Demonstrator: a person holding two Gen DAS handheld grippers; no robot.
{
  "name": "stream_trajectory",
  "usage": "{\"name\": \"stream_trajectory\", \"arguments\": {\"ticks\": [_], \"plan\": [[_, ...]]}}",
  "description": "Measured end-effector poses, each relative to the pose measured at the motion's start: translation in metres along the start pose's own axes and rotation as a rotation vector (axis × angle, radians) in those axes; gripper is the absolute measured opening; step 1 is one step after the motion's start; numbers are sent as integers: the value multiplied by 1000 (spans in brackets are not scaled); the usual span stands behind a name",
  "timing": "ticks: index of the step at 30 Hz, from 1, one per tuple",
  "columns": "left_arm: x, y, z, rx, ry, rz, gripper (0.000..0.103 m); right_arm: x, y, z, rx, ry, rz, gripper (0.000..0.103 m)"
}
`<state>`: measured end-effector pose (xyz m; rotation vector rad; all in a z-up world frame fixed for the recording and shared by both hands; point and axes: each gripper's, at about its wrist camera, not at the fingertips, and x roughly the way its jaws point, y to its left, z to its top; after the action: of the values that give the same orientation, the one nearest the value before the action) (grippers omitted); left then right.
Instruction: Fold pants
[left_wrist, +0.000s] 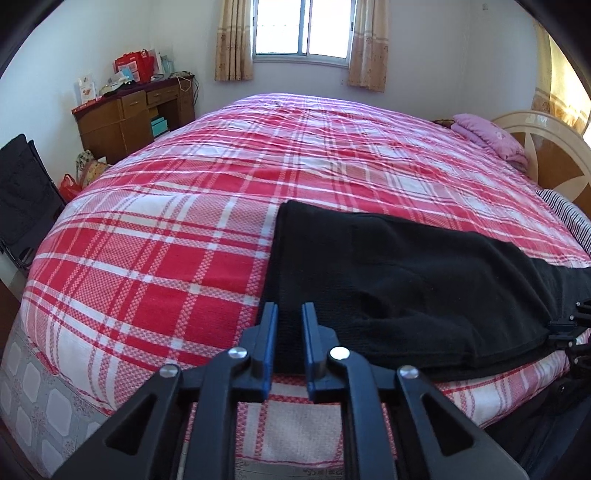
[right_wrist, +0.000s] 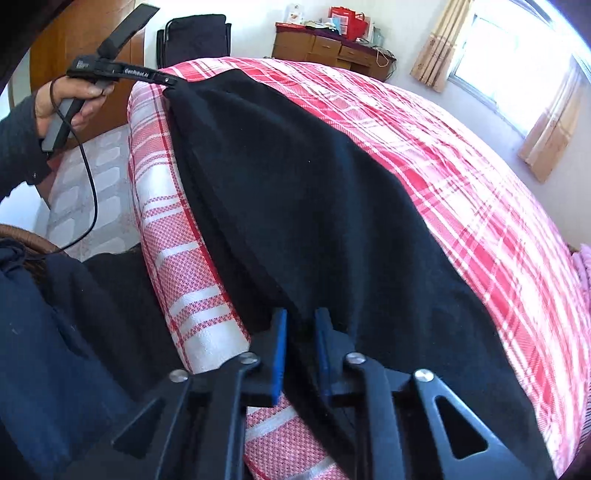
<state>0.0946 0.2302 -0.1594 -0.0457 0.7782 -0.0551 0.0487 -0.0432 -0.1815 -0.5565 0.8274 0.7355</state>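
Two grippers, left gripper (left_wrist: 289, 314) and right gripper (right_wrist: 301, 319), each clamped on black pants (left_wrist: 388, 280) lying along the bed's (left_wrist: 166, 240) 6 o'clock edge; soft, limp fleece, best held at corners.

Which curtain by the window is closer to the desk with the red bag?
The left curtain: it hangs on the window's desk side. The right curtain hangs toward the pink pillow.
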Motion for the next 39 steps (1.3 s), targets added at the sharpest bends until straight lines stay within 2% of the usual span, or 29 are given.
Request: {"name": "stream_trajectory", "arguments": {"ticks": [6,12,16,18,23,27,34,37,39], "plan": [[-1,0,2,2,3,12,6,-3,5,-1,-13,0,8,5],[-1,7,6,-32,-5,-18,5,-10,0,1,14,-13,31,4],[4,3,5,-4,-3,9,8,-6,0,0,21,-3,37,4],[5,0,4,4,-6,9,12,-2,0,0,18,4,28,5],[10,0,6,-12,0,5,13,2,0,1,20,11,27,5],[6,0,8,0,1,18,4,0,-1,2,42,12,41,4],[-7,14,20,-32,-40,4,4,-17,4,6,24,-8,60,4],[3,13,18,-8,-17,23,4,-12,6,6,18,6,53,4],[13,14,13,-4,3,32,4,2,4,3,28,48,63,4]]}}
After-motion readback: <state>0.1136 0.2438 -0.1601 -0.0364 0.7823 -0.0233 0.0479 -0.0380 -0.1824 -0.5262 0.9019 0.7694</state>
